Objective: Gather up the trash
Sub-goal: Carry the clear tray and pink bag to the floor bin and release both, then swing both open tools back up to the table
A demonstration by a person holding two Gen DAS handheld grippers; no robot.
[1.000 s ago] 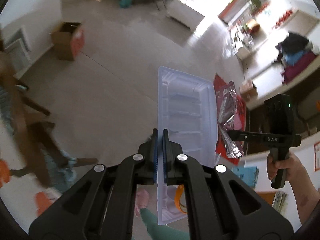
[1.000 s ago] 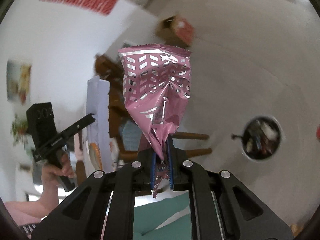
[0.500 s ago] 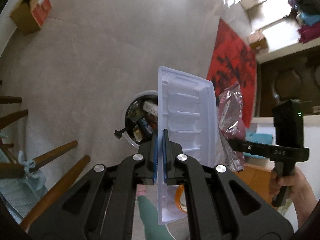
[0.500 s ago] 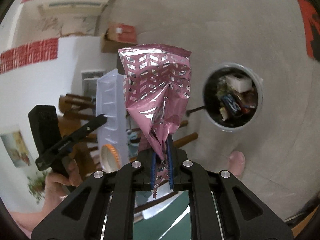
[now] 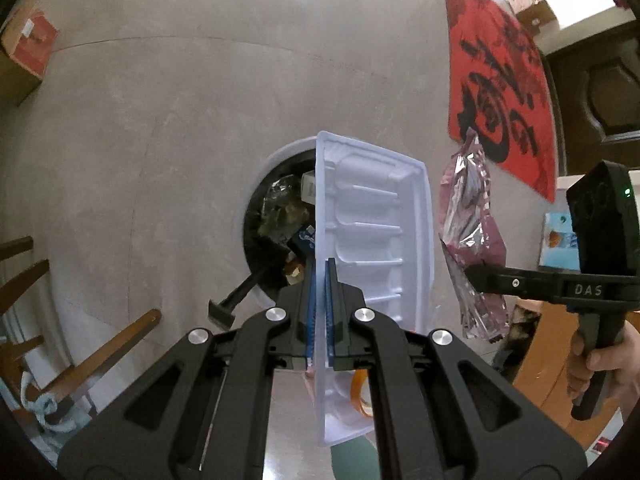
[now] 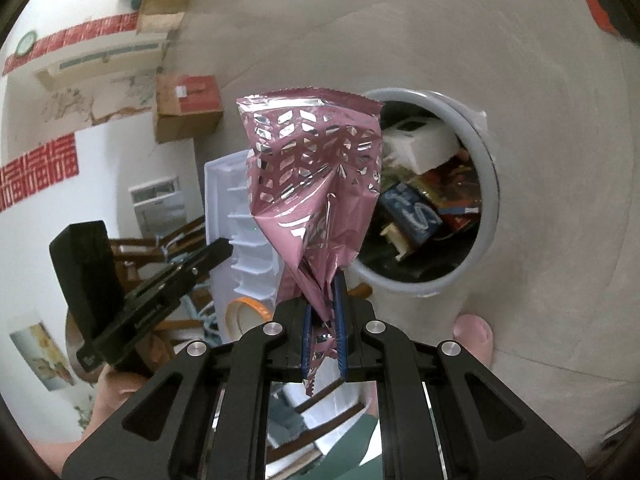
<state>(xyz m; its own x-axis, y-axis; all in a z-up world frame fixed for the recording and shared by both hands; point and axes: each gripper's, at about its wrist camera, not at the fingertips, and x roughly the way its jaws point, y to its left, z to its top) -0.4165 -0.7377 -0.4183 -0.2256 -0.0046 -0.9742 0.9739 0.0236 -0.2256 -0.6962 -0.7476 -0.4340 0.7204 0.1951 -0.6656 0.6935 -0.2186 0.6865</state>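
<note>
My left gripper [image 5: 320,276] is shut on the edge of a clear plastic tray [image 5: 372,220] and holds it upright above an open grey-rimmed trash bin [image 5: 276,160] full of wrappers. My right gripper [image 6: 323,300] is shut on a crumpled pink foil bag [image 6: 316,168], held up beside the bin [image 6: 484,168]. The pink bag [image 5: 472,236] and the right gripper [image 5: 468,270] show at the right of the left wrist view. The tray [image 6: 240,216] and the left gripper [image 6: 224,248] show at the left of the right wrist view. An orange tape roll [image 6: 244,312] sits in the tray's lower end.
The bin's pedal [image 5: 222,312] sticks out over the grey floor. A red mat [image 5: 500,80] lies to the right. Wooden chair legs [image 5: 104,356] are at the left. A cardboard box [image 6: 186,106] stands by the wall. A foot [image 6: 474,338] is beside the bin.
Both grippers have swung down toward the floor and closer to the bin, which now fills more of both views. Each still holds its item.
</note>
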